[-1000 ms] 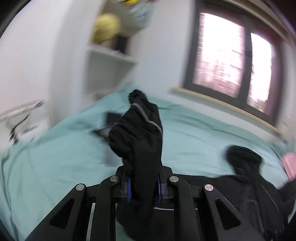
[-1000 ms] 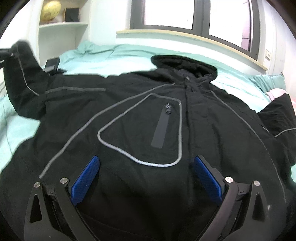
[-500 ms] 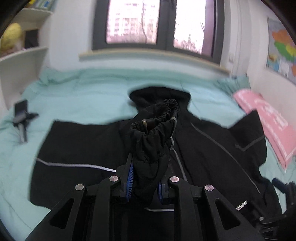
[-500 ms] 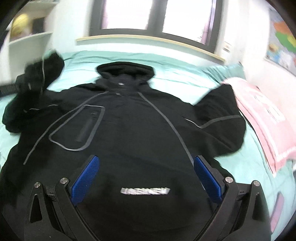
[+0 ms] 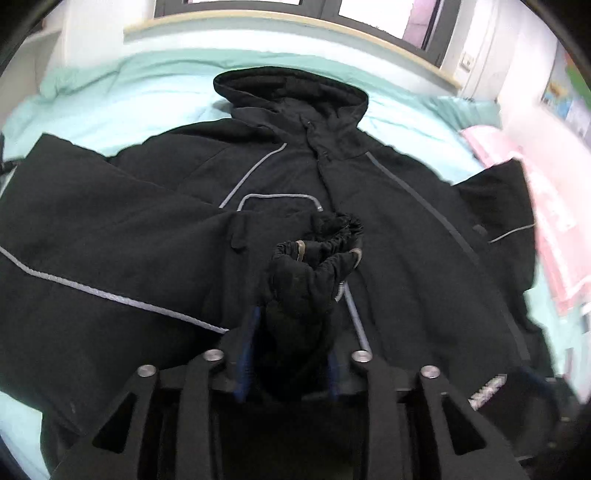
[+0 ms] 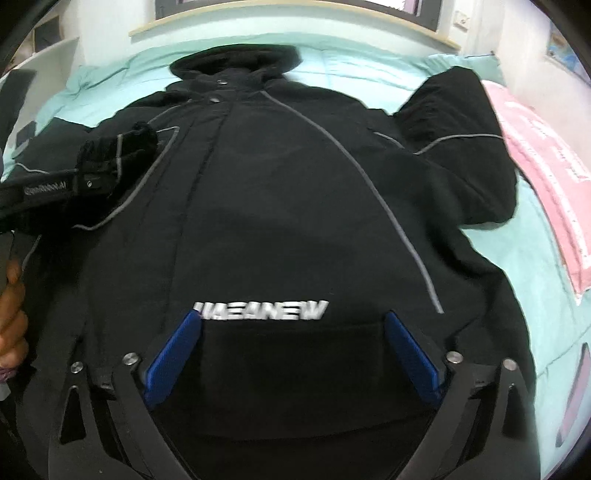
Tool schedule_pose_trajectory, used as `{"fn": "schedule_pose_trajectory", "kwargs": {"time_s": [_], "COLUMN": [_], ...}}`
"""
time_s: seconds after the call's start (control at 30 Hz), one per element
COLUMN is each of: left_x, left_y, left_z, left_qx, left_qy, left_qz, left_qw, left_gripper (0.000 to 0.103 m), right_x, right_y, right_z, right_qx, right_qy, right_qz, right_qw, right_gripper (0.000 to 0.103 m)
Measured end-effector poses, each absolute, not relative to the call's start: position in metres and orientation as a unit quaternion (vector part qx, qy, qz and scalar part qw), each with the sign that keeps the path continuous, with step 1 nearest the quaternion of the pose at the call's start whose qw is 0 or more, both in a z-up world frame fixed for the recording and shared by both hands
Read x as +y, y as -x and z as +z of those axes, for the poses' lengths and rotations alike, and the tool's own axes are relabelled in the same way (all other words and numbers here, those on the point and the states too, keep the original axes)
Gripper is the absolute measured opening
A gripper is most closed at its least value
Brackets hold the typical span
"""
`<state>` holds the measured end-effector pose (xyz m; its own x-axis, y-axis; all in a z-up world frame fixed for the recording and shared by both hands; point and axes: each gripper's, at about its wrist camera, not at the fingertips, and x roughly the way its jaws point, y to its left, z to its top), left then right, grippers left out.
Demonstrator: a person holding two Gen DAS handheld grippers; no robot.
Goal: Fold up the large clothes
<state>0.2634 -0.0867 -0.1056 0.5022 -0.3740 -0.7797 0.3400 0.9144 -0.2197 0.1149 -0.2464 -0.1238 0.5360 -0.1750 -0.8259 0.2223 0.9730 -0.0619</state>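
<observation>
Left wrist view
Jacket (image 5: 388,229): black, hooded, grey piping, spread front-up across teal bedspread (image 5: 110,96); hood towards window sill
Folded sleeve (image 5: 110,236): laid across jacket chest from picture left, grey stripe along it
Cuff (image 5: 317,254): elastic, bunched, standing up between the blue pads, above jacket front
Left gripper (image 5: 291,354): jaws just been opening, partly apart; cuff fabric filling the gap, both pads against it
Pink cloth (image 5: 546,206): on bedspread at picture right, beside far sleeve
Window sill (image 5: 295,29): pale wood, beyond head of bed

Right wrist view
Jacket (image 6: 295,206): filling middle of frame, white lettering (image 6: 262,310) upside down near hem, between and just beyond the blue pads
Right gripper (image 6: 291,350): jaws wide apart, nothing between pads; poised over lower hem, contact with fabric not discernible
Right sleeve (image 6: 465,147): lying out on bedspread (image 6: 369,51) at picture right, edge next to pink cloth (image 6: 546,177)
Left gripper (image 6: 92,177): entering from picture left, over jacket's chest, cuff (image 6: 125,147) bunched at its tip
Hand (image 6: 11,317): fingers at left edge of frame, on the left gripper's handle
Hood (image 6: 236,62): at far end, towards window sill
Shelf (image 6: 51,48): white, far left corner, contents too blurred to list
</observation>
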Motion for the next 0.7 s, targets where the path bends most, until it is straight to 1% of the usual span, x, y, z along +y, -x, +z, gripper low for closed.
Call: {"fn": "schedule_pose_trajectory", "kwargs": {"time_s": [0.03,0.07,0.1,0.13,0.23,0.3,0.37,0.43,0.5,0.63,0.7], "left_x": [-0.082,-0.073,-0.064,-0.056,-0.029,-0.012,0.009,0.028,0.048,0.079,0.085], "left_y": [-0.261,-0.257,-0.254,-0.25,-0.238,-0.234,-0.229,-0.228,-0.23,-0.233,-0.235], "left_z": [-0.099,-0.089,-0.081,-0.073,-0.051,-0.041,-0.037,-0.037,-0.04,-0.045,-0.048], "left_qx": [0.455,0.452,0.448,0.444,0.418,0.402,0.389,0.38,0.381,0.391,0.397], "left_qy": [0.034,0.06,0.082,0.097,0.129,0.126,0.108,0.099,0.107,0.109,0.105], "left_qz": [-0.218,-0.242,-0.263,-0.277,-0.301,-0.279,-0.232,-0.197,-0.175,-0.135,-0.126], "left_qw": [0.863,0.857,0.851,0.846,0.848,0.863,0.885,0.898,0.901,0.904,0.903], "left_gripper": [0.05,0.056,0.068,0.074,0.074,0.074,0.074,0.074,0.074,0.074,0.074], "right_x": [-0.243,-0.239,-0.235,-0.229,-0.217,-0.208,-0.196,-0.186,-0.178,-0.164,-0.158], "right_y": [-0.117,-0.119,-0.122,-0.126,-0.139,-0.155,-0.172,-0.189,-0.203,-0.229,-0.242], "right_z": [-0.117,-0.109,-0.1,-0.089,-0.069,-0.064,-0.067,-0.072,-0.077,-0.089,-0.098], "right_qx": [0.464,0.458,0.451,0.442,0.431,0.435,0.443,0.456,0.463,0.475,0.488], "right_qy": [-0.025,-0.023,-0.02,-0.02,-0.042,-0.071,-0.085,-0.104,-0.13,-0.133,-0.133], "right_qz": [-0.106,-0.099,-0.092,-0.079,-0.04,-0.009,0.008,0.027,0.041,0.017,0.014], "right_qw": [0.879,0.883,0.888,0.893,0.901,0.898,0.892,0.884,0.876,0.87,0.863], "right_gripper": [0.099,0.099,0.099,0.099,0.099,0.098,0.093,0.093,0.093,0.091,0.088]}}
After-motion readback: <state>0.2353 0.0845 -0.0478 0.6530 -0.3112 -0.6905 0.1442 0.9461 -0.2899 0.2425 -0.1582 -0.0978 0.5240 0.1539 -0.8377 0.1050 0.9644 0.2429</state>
